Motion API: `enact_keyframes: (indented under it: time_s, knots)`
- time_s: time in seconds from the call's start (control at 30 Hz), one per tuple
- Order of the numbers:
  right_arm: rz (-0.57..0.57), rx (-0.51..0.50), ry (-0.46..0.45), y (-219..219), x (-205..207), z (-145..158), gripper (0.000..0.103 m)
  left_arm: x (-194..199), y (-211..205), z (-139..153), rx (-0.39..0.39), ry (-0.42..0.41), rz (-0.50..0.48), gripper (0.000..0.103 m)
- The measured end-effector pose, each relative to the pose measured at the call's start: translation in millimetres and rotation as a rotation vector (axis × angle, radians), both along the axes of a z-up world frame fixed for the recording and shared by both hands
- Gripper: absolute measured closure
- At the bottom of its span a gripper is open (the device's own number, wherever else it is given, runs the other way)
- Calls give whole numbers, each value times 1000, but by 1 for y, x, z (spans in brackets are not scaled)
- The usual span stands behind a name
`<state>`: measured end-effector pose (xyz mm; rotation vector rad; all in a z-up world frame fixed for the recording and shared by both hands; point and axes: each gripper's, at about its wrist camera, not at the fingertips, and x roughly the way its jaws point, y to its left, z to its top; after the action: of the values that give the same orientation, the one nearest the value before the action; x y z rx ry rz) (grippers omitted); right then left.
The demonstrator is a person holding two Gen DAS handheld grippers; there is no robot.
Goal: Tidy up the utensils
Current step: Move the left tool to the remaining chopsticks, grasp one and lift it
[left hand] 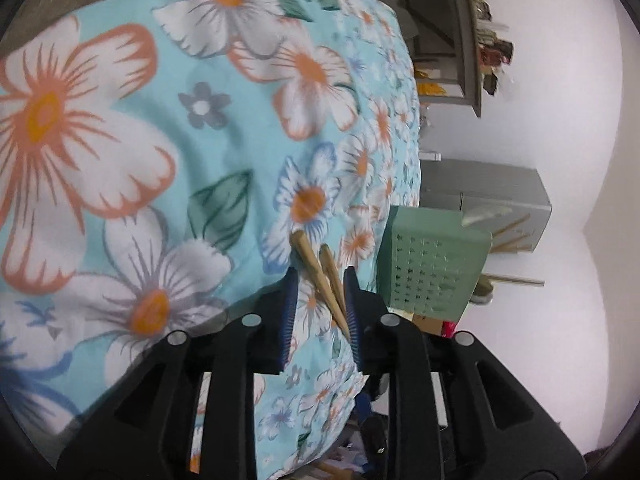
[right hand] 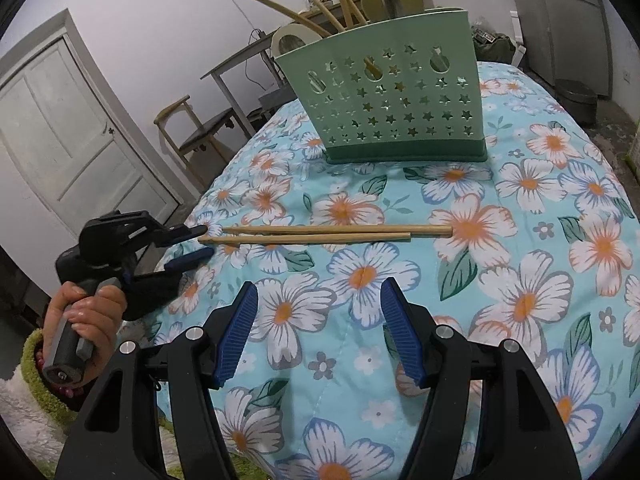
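Observation:
Two wooden chopsticks (right hand: pixel 320 234) lie side by side on the floral cloth (right hand: pixel 500 280), in front of the green star-pierced utensil holder (right hand: pixel 396 96). The holder has more chopsticks and a few spoons standing in it. My left gripper (right hand: pixel 205 242) reaches in from the left, its jaws either side of the chopsticks' thin ends. In the left wrist view the chopsticks (left hand: pixel 308 256) lie between the blue pads with a gap on one side, so my left gripper (left hand: pixel 321 300) is open and not pressing them. My right gripper (right hand: pixel 318 320) hovers open over the cloth with nothing between its fingers.
A hand (right hand: pixel 84 320) holds the left gripper's handle past the cloth's left edge. A white door (right hand: pixel 68 140), a wooden chair (right hand: pixel 200 128) and a grey table (right hand: pixel 240 60) stand behind. A grey cabinet (left hand: pixel 492 192) is beyond the holder (left hand: pixel 432 264).

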<state>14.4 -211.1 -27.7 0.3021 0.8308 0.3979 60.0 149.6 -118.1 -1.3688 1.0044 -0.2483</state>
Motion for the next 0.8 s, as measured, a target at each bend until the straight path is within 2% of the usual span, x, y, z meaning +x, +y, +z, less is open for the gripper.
enact_keyframes:
  time_s: [0.07, 0.23, 0.47, 0.63, 0.8]
  knots:
    - [0, 11, 4, -2, 0, -1, 41, 2, 2, -2, -18, 10, 17, 75]
    - [11, 24, 17, -1, 3, -5, 41, 5, 5, -7, -38, 51, 67, 74]
    - [25, 23, 22, 1, 6, -7, 41, 9, -2, -3, 7, 66, 96, 76]
    - [24, 21, 14, 1, 6, -5, 41, 12, -5, -6, 25, 83, 111, 93]
    - [18, 13, 0, 1, 3, 0, 41, 6, -2, -5, 0, 50, 119, 96]
